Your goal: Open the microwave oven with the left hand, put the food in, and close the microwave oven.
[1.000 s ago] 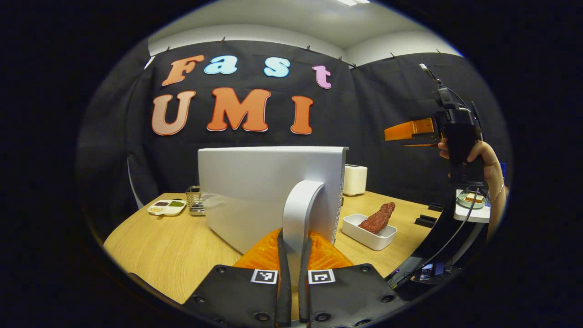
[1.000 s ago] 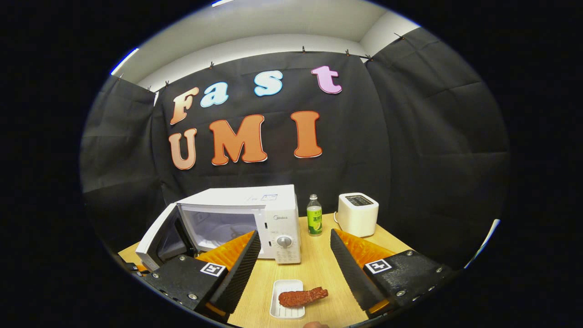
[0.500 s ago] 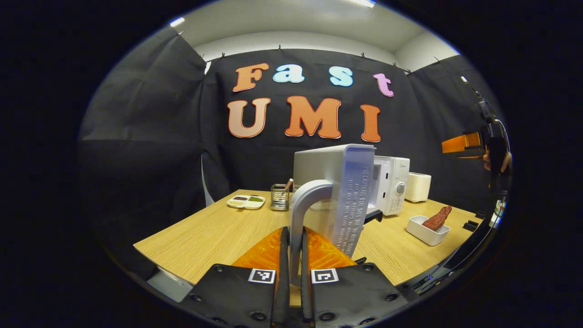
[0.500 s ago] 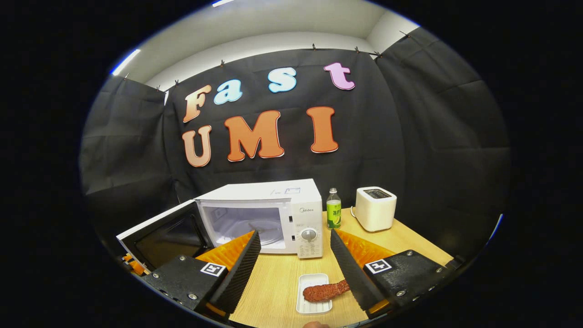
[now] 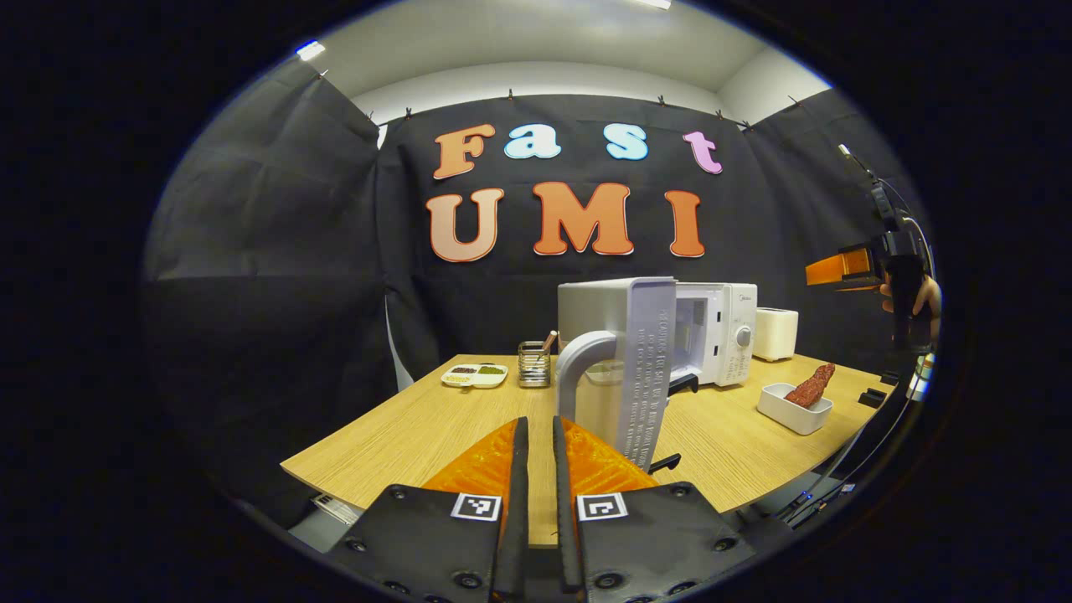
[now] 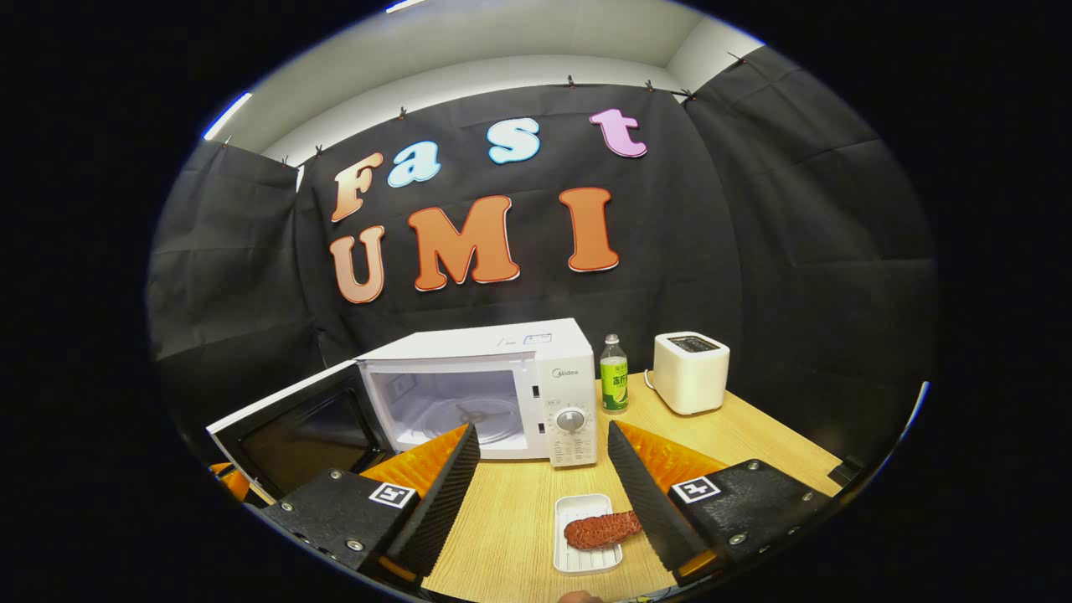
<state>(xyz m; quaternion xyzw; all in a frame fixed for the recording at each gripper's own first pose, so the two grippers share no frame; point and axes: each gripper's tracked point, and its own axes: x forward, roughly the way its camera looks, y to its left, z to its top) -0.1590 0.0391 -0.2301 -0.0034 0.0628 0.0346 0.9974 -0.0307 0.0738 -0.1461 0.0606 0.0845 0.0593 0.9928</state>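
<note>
The microwave oven [image 6: 502, 385] stands on the wooden table [image 6: 519, 519] toward its back, with its door [image 6: 293, 427] swung wide open to the left and the white cavity and turntable exposed. A brand word is printed above the control dial [image 6: 570, 420] but is too small to read with certainty. On the door's inner edge in the left gripper view, lines of embossed text [image 5: 649, 368] run lengthwise and are too fine to read.

The food [image 6: 601, 529], a reddish-brown piece, lies in a white tray [image 6: 586, 554] on the table in front of the oven's control panel.

The left gripper [image 5: 536, 469] has its fingers nearly together with a narrow gap, just short of the door handle [image 5: 578, 368]; whether they touch it cannot be told. The right gripper [image 6: 543, 490] is spread wide above the tray, holding nothing.

Right of the oven stand a green-labelled bottle [image 6: 614, 385] and a white toaster [image 6: 690, 372].
</note>
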